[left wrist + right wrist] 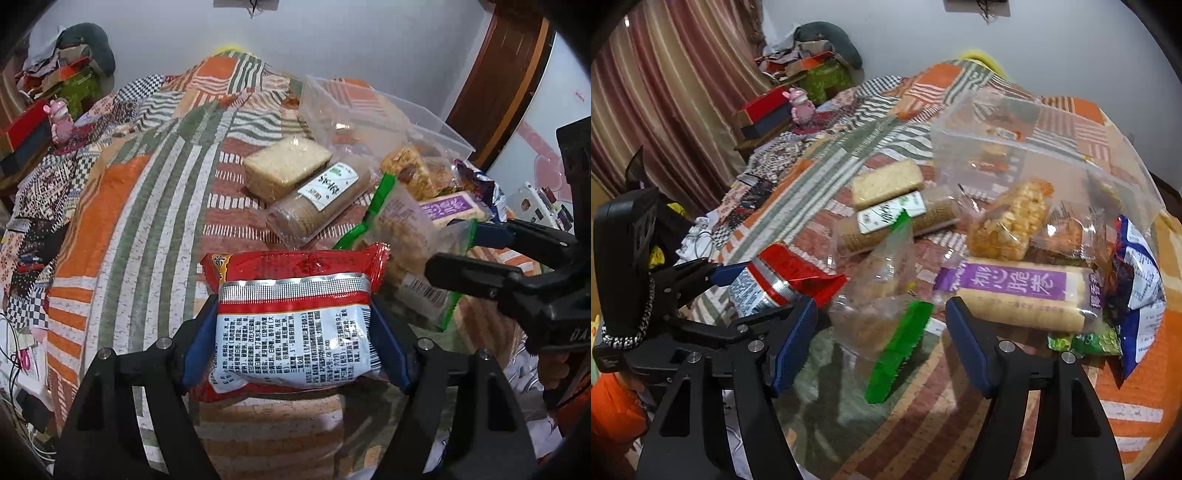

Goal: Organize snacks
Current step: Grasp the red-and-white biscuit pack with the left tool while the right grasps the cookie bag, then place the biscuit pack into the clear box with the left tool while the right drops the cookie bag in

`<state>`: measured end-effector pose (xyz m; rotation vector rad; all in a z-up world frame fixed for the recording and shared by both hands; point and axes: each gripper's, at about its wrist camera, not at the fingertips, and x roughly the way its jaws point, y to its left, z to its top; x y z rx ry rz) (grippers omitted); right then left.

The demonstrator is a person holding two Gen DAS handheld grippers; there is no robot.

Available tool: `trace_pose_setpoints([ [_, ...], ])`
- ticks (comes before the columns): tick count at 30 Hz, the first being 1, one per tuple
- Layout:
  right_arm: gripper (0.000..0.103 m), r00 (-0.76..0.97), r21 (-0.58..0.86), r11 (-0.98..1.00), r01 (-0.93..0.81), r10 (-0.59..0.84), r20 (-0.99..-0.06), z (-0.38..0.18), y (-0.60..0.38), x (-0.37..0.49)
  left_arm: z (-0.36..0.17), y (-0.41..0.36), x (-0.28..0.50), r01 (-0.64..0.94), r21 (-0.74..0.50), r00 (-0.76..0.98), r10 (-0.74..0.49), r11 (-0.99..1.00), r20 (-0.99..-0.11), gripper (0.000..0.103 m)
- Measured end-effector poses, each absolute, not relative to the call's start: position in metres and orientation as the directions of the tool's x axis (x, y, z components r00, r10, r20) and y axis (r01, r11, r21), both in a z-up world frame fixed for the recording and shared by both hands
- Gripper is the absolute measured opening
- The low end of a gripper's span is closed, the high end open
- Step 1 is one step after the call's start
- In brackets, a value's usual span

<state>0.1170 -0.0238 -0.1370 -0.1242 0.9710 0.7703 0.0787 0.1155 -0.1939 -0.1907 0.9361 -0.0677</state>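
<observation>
My left gripper (295,339) is shut on a red and white snack packet (295,317), held above the patterned bedspread; the packet also shows in the right wrist view (775,280). My right gripper (881,332) is open, its fingers either side of a clear bag with green edges (886,295) that lies on the bed; I cannot tell if they touch it. That bag shows in the left wrist view (402,236) with the right gripper's fingers (480,273) around it. A purple-labelled roll (1015,291) lies just right of it.
A clear plastic bin (1015,147) stands at the back right, with popcorn-like snack packets (1008,221) in front of it. A pale cracker block (284,166) and a wrapped biscuit roll (321,199) lie mid-bed. A blue packet (1137,280) is at the right. Clutter is piled far left.
</observation>
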Motion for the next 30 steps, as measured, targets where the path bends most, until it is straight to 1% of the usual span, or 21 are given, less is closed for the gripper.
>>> trace_pose_setpoints([
  [4,0.069,0.317,0.228,0.731,-0.643,0.524,-0.790,-0.144,-0.017,0.121,-0.186,0.113,0.075,-0.019,-0.181,0.609,-0.132,0.983,-0.782,0.076],
  [6,0.068,0.283,0.262,0.726,-0.636,0.535,-0.796,-0.150,-0.017,0.126,-0.185,0.112,0.073,-0.029,-0.152,0.614,-0.102,0.988,-0.783,0.076],
  [9,0.052,0.253,0.284,0.724,-0.629,0.536,-0.806,-0.158,-0.016,0.131,-0.185,0.114,0.073,-0.030,-0.162,0.608,-0.110,0.986,-0.786,0.076],
  [12,0.047,0.253,0.290,0.719,-0.632,0.545,-0.799,-0.156,-0.016,0.129,-0.185,0.113,0.073,-0.033,-0.149,0.608,-0.099,0.988,-0.788,0.076],
  [13,0.042,0.257,0.285,0.716,-0.637,0.546,-0.798,-0.155,-0.016,0.128,-0.184,0.113,0.074,-0.033,-0.150,0.608,-0.099,0.988,-0.788,0.076],
  [17,0.040,0.286,0.260,0.717,-0.647,0.544,-0.789,-0.148,-0.016,0.124,-0.179,0.110,0.076,-0.033,-0.152,0.617,-0.099,0.988,-0.780,0.076],
  [19,0.036,0.314,0.247,0.724,-0.644,0.545,-0.777,-0.141,-0.021,0.124,-0.174,0.108,0.077,-0.029,-0.152,0.625,-0.101,0.988,-0.774,0.076],
  [21,0.035,0.334,0.255,0.729,-0.635,0.557,-0.761,-0.133,-0.029,0.127,-0.168,0.105,0.079,-0.022,-0.152,0.635,-0.104,0.988,-0.766,0.076],
  [30,0.034,0.486,0.245,0.789,-0.564,0.556,-0.674,-0.089,-0.081,0.146,-0.125,0.083,0.106,0.024,-0.135,0.710,-0.112,0.991,-0.695,0.076],
])
